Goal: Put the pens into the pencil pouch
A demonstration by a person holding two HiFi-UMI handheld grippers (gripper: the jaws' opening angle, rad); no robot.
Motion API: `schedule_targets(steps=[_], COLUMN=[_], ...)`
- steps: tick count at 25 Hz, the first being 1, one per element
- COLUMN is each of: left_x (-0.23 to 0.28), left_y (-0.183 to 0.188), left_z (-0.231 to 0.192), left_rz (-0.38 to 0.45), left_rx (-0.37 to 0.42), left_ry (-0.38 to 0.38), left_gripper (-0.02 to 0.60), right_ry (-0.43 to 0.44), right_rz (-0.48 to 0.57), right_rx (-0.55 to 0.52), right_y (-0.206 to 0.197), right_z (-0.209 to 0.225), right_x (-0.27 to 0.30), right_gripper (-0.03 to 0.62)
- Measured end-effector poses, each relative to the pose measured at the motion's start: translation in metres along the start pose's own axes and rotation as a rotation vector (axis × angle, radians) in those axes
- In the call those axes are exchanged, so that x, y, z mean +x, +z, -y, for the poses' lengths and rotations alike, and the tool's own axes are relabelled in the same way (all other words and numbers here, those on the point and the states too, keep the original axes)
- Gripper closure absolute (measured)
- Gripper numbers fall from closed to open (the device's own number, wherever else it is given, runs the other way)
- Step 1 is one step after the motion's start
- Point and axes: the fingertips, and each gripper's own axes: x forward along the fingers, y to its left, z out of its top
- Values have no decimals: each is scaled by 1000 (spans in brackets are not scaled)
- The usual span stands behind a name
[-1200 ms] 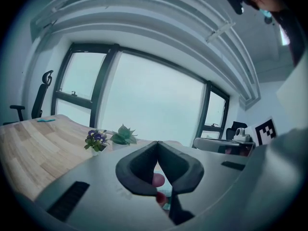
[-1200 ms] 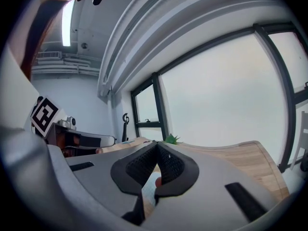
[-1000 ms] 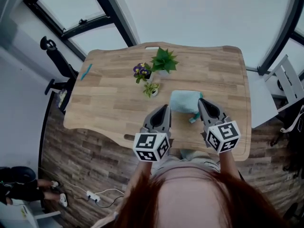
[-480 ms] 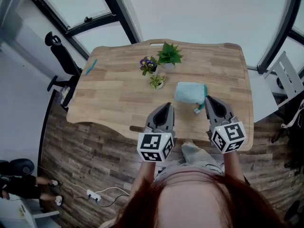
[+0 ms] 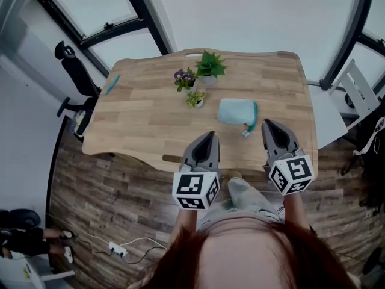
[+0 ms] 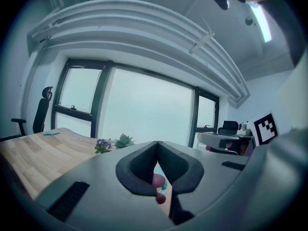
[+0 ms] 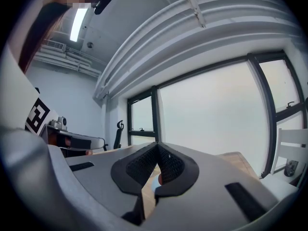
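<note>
My left tool (image 5: 207, 138) and right tool (image 5: 269, 125) are both pressed together with nothing in them, over the near edge of the light wooden table (image 5: 150, 119). The soft teal fabric pencil pouch (image 5: 236, 111) lies toward the right edge, near my right tool. A slim teal pen (image 5: 112, 83) lies at the far left corner.

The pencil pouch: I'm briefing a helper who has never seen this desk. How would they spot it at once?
Start at the wooden table and look to its near right part, just right of the three small potted plants. The pencil pouch lies flat there. It is the only soft, pale mint rectangle, with a darker teal edge on its right side.
</note>
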Motion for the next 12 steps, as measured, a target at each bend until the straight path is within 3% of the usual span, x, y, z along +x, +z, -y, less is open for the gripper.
schedule_targets(steps=[12], left_x=[11], left_y=[6], left_z=[0], left_rz=[5], left_rx=[9], left_ry=[-17], left_gripper=[578], right_ry=[-13], right_rz=[-1], right_rx=[-40], right_y=[4], right_z=[6], right_x=[11], right_gripper=[594])
